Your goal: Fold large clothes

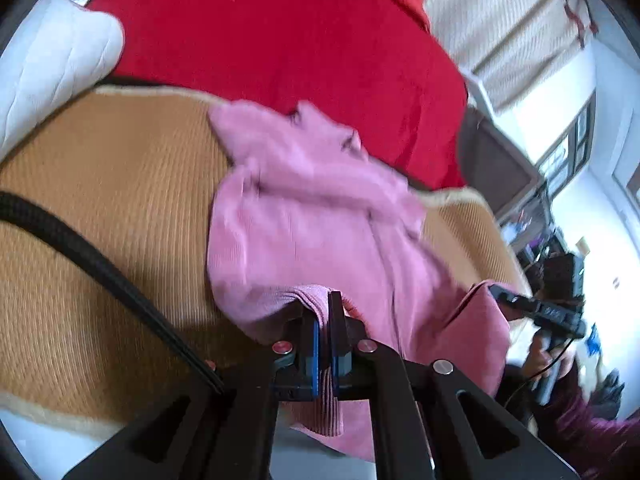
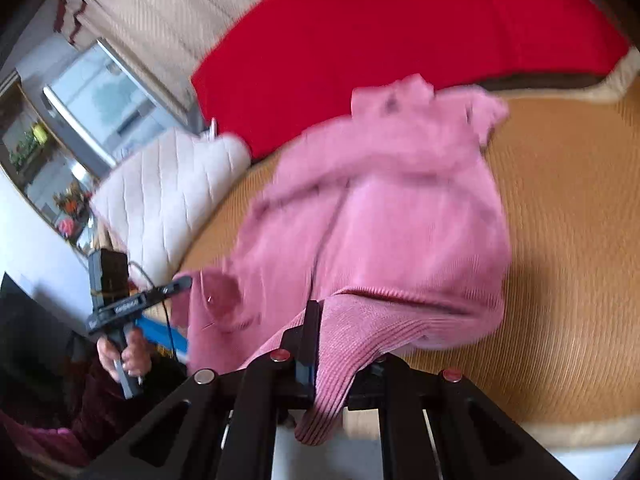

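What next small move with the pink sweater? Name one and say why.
Probably carry both held corners forward toward the collar. The left tool and right tool each clamp the ribbed hem of the sweater, which lies bunched on the tan mat, not yet folded.

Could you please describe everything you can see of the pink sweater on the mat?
The pink sweater is a soft, finely ribbed knit with a banded hem. It lies crumpled, partly lifted, on the tan woven mat, its far end near the red blanket. The left gripper is shut on a fold of the hem, and the right gripper clamps another hem corner, which drapes over its fingers. Motion blur hides finer detail.
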A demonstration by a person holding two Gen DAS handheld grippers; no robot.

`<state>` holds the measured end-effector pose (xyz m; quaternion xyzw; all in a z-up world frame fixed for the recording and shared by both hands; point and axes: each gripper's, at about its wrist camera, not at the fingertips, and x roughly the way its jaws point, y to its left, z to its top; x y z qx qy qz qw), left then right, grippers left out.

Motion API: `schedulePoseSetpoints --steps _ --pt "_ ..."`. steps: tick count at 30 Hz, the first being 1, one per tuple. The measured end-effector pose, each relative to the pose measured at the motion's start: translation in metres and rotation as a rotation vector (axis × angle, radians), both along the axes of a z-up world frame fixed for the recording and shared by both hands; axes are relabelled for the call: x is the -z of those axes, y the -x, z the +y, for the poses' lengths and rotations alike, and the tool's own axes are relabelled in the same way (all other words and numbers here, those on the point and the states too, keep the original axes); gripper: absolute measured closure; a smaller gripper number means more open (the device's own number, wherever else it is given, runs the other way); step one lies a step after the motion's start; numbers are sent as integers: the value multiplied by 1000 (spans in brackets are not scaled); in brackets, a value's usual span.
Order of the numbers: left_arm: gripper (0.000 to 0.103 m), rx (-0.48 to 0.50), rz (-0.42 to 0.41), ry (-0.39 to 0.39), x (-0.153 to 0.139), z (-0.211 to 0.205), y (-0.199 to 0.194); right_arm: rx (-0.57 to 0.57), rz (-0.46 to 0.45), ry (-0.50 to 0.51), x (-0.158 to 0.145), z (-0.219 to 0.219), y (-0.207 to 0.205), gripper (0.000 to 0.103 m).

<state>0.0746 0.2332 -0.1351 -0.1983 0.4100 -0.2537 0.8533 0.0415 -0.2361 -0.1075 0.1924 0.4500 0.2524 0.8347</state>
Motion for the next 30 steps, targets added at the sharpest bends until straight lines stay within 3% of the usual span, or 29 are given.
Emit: schedulePoseSetpoints --steps 7,10,13,16,17,19,21,23,24,25,26,27,28,29,30 --pt "99 -56 -41 -1 -50 0 -115 199 -81 -85 -29 -40 -102 95" --pt "99 -85 -23 -49 -48 -12 -194 303 -80 -152 -26 -65 -170 95" --pt "96 -96 61 -57 -19 -24 -269 376 -41 -231 -1 -81 -237 95" --pt "95 -132 226 -118 40 -36 -318 432 110 -234 53 -90 -290 91" --pt "95 -143 243 -112 52 -35 -323 439 148 -249 73 -93 -293 91" --pt "95 -172 248 2 69 -21 -318 439 222 -319 105 -99 -303 90" --pt "94 -205 227 145 74 -2 -306 434 260 -416 113 -109 -307 91" --pt "94 -224 282 192 71 5 -305 420 246 -470 105 -115 -307 90" --pt "93 -244 256 226 61 8 -299 408 225 -488 99 -115 -305 89" --pt "83 -265 223 230 53 8 -295 400 202 -506 92 -115 -303 87" --pt "71 -319 156 197 37 10 -282 400 182 -515 86 -115 -299 79" --pt "41 -365 116 149 24 10 -272 407 160 -519 76 -115 -293 63" --pt "25 -413 75 99 12 12 -261 415 143 -525 69 -118 -286 48" --pt "25 -449 18 76 -1 12 -245 439 104 -541 59 -124 -276 14" --pt "25 -461 -18 66 -8 10 -232 476 52 -553 49 -131 -264 3"
